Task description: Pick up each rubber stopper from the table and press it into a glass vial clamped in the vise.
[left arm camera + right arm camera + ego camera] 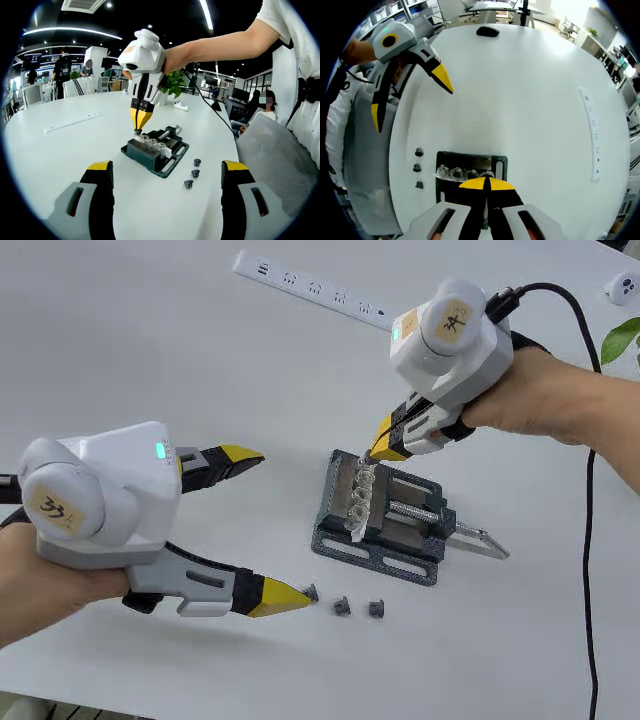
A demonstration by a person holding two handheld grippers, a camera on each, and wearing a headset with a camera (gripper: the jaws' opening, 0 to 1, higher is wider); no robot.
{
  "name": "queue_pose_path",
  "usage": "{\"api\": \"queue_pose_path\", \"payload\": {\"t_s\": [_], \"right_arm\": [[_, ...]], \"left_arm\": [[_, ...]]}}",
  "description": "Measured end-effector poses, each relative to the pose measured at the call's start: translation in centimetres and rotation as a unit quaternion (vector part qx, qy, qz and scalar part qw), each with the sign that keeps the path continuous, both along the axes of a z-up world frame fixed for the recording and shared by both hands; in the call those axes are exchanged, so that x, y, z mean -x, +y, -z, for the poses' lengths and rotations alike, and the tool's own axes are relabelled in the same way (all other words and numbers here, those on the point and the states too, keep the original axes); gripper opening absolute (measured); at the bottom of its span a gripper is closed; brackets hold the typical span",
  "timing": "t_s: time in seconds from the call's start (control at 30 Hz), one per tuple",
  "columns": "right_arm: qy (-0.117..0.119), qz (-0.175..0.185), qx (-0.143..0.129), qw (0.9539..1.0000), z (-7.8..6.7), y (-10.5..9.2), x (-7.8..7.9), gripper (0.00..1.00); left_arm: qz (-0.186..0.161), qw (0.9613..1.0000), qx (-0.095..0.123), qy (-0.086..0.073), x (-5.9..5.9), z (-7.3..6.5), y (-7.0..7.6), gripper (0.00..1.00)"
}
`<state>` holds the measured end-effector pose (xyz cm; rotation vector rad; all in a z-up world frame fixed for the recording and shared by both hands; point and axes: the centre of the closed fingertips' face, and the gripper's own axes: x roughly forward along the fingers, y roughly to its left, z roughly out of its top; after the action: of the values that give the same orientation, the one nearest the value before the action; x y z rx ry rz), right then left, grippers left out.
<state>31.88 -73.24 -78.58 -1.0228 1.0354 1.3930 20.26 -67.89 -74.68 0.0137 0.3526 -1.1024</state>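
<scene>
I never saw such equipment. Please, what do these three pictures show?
A person holds a two-jaw gripper in each hand. The head view looks down from a headset; the others come from a camera on each gripper. On the white table a small vise clamps a row of glass vials; three rubber stoppers lie beside it, a power strip farther off. The left gripper is open and empty, near the stoppers. The right gripper is shut above the vials; whether it pinches a stopper, I cannot tell.

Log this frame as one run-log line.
left gripper open, by three stoppers on table | right gripper shut, tips at end vial | vials clamped in vise
</scene>
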Motion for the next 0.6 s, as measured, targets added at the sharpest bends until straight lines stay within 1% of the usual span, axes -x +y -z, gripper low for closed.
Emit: {"api": "queue_pose_path", "payload": {"t_s": [0.07,0.17,0.27,0.33,0.43,0.47,0.6], "right_arm": [[0.0,0.0,0.0,1.0,-0.17,-0.12,-0.1,0.0],[-0.003,0.006,-0.01,0.9999,-0.71,-0.08,-0.33,0.0],[-0.005,0.008,-0.011,0.9999,-0.99,-0.28,-0.35,0.0],[-0.003,0.006,-0.009,0.9999,-0.92,-0.48,-0.33,0.0],[-0.001,0.002,-0.007,1.0,-0.71,-0.63,0.12,0.0],[0.0,-0.001,-0.007,1.0,-0.56,-0.58,0.34,0.0],[0.001,-0.002,-0.009,1.0,-0.06,-0.18,0.37,0.0]], "left_arm": [[0.0,1.0,-0.001,-0.001,-0.01,0.02,0.02,0.88],[-0.001,1.0,0.0,0.0,-0.02,-0.02,0.0,0.88],[0.001,1.0,-0.002,0.0,0.06,0.01,-0.1,0.88],[0.003,1.0,-0.002,0.001,0.13,0.01,-0.16,0.88],[0.005,1.0,-0.004,0.001,0.14,0.04,-0.14,0.88],[0.005,1.0,-0.004,0.0,0.11,0.03,-0.12,0.88],[0.004,1.0,-0.005,0.0,0.04,0.03,-0.06,0.88]]}}
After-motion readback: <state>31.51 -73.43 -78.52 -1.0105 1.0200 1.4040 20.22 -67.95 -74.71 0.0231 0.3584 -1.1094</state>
